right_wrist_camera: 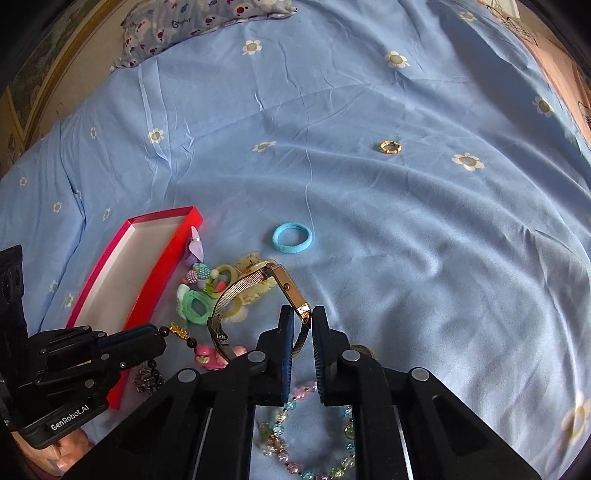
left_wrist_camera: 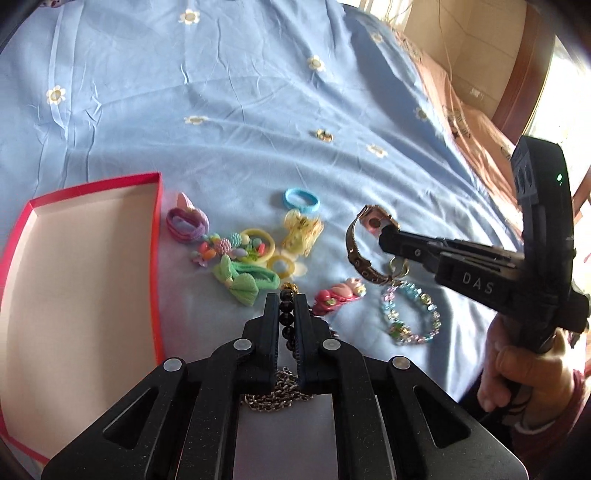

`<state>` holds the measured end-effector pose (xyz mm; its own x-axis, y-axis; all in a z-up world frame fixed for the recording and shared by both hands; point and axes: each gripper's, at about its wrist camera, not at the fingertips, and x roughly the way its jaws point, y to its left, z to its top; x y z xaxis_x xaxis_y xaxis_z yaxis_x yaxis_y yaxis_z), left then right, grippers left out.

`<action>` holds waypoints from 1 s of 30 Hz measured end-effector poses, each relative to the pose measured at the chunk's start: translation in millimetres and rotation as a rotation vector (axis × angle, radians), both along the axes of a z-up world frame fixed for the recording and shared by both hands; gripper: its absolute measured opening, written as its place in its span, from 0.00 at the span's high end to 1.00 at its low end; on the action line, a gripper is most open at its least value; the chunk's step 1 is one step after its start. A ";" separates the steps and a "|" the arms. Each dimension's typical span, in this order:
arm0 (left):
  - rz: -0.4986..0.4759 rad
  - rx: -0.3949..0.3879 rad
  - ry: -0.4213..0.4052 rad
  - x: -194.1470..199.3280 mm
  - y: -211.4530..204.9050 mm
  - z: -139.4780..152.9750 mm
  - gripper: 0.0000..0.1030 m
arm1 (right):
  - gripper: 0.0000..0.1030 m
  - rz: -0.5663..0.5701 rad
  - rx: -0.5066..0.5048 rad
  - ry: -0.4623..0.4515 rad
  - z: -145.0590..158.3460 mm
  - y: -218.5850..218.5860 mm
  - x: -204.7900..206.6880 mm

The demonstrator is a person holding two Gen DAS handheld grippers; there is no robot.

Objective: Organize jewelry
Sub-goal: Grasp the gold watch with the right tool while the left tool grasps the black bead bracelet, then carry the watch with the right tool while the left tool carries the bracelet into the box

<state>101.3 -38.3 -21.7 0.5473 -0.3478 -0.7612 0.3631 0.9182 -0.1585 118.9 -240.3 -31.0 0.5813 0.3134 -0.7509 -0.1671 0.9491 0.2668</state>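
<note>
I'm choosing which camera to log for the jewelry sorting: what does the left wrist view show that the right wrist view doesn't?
Only the left wrist view shows the person's hand gripping the right tongs' handle and a silver chain below the left tongs. Only the right wrist view shows the patterned pillow. Both show the red box, blue hair tie, gold ring, beaded bracelet, the watch held in the right tongs, and black beads in the left tongs.
</note>
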 end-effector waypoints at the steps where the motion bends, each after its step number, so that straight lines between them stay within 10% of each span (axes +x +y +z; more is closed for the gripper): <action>1: 0.002 -0.016 -0.004 -1.5 3.2 5.5 0.94 | 0.91 0.003 0.003 -0.006 3.6 1.8 -1.4; 30: 0.248 -0.133 -0.039 33.0 162.2 35.3 0.94 | 0.91 0.295 -0.012 -0.024 20.7 175.1 44.7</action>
<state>134.3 123.9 13.6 0.6560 -0.2949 -0.6947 0.1384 0.9519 -0.2735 163.6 -65.2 -10.4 0.4835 0.4629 -0.7429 -0.4427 0.8615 0.2487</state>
